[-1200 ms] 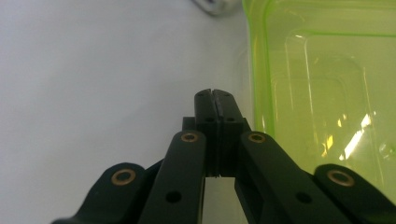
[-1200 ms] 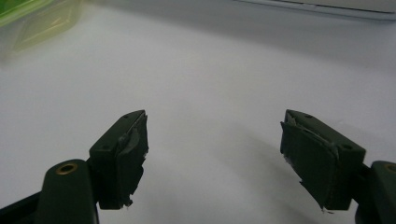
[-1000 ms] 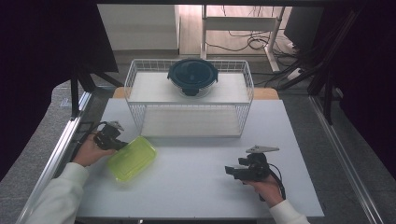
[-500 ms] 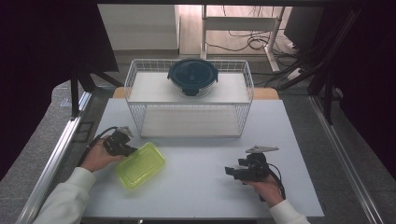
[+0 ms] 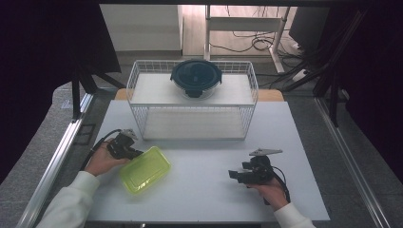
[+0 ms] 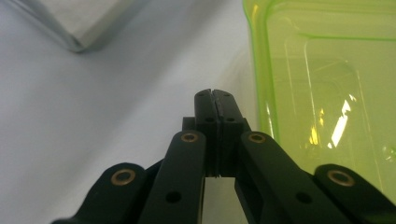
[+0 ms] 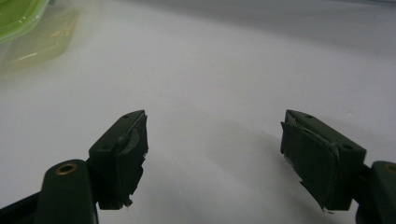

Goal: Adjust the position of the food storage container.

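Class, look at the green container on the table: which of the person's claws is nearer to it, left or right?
Left. The left claw, shut, sits right beside the green container at its edge; the right claw, open, rests well apart across the table.

My left tongs [image 5: 127, 150] have their jaws pressed together, empty. My right tongs [image 5: 240, 175] rest low in my hand [image 5: 272, 190], jaws spread wide apart.

Lime green against a pale grey table

The see-through container [image 5: 145, 169] glows yellow-green, both grippers are black, and the wire basket [image 5: 192, 107] is white under a dark teal lid [image 5: 196, 76].
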`<control>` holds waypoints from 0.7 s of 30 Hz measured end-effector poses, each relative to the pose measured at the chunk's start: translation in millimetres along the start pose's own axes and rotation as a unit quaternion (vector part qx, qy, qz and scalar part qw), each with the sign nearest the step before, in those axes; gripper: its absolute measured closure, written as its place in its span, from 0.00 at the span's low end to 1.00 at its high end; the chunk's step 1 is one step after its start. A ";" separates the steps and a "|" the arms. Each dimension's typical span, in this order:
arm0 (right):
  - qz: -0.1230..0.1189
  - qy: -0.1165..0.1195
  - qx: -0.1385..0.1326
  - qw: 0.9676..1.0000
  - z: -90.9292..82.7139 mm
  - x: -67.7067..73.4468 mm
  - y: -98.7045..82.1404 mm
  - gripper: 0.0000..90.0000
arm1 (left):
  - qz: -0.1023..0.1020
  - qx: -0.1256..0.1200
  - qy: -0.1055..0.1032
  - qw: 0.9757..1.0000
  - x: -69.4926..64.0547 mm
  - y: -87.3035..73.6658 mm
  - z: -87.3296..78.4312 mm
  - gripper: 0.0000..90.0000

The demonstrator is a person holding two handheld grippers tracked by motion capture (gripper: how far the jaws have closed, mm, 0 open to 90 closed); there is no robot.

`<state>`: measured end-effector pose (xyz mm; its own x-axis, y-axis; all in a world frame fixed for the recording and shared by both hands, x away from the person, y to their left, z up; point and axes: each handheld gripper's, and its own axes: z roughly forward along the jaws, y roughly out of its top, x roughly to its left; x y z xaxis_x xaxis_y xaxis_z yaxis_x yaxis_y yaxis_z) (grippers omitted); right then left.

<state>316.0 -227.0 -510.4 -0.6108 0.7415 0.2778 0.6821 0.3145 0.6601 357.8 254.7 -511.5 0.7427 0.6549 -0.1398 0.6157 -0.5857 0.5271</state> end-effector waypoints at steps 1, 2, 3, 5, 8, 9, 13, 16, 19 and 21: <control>0.000 0.000 0.000 1.000 0.0 -0.1 0.0 0.25 | -0.004 -0.009 0.004 1.000 0.1 -0.8 -4.7 1.00; 0.000 0.000 0.000 1.000 0.1 -0.1 -0.1 0.25 | -0.009 -0.018 0.006 1.000 -0.1 -2.0 -10.3 1.00; 0.001 0.001 0.001 1.000 0.0 -0.1 -0.1 0.25 | -0.014 -0.026 0.007 1.000 -0.9 -3.4 -16.1 1.00; 0.000 0.002 0.001 1.000 0.3 0.2 -0.2 0.25 | -0.020 -0.039 0.008 0.999 -4.8 -6.7 -27.5 1.00; -0.001 0.003 0.002 1.000 0.5 0.7 -0.3 0.25 | -0.023 -0.058 0.003 0.998 -19.6 -11.9 -44.0 1.00; 0.000 0.003 0.002 1.000 0.5 0.8 -0.3 0.25 | -0.023 -0.063 0.002 0.998 -24.3 -12.8 -47.0 1.00; -0.001 0.003 -0.001 1.000 0.7 1.1 -0.4 0.25 | -0.013 -0.079 -0.027 0.996 -52.7 -15.9 -58.0 1.00; -0.001 0.003 -0.001 1.000 0.6 1.3 -0.3 0.25 | -0.008 -0.078 -0.052 0.996 -74.8 -17.5 -56.0 1.00; -0.002 0.003 -0.002 1.000 0.6 1.5 -0.4 0.25 | -0.003 -0.061 -0.058 0.996 -92.7 -20.3 -49.7 1.00; -0.002 0.003 -0.001 1.000 0.8 1.6 -0.4 0.25 | -0.001 -0.050 -0.058 0.997 -102.7 -22.1 -45.1 1.00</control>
<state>315.1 -225.5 -510.8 -0.6155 0.7367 0.2800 0.6794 0.3159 0.6623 256.0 221.9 -471.0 0.7705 0.5933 -0.2330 0.5918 -0.5302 0.6071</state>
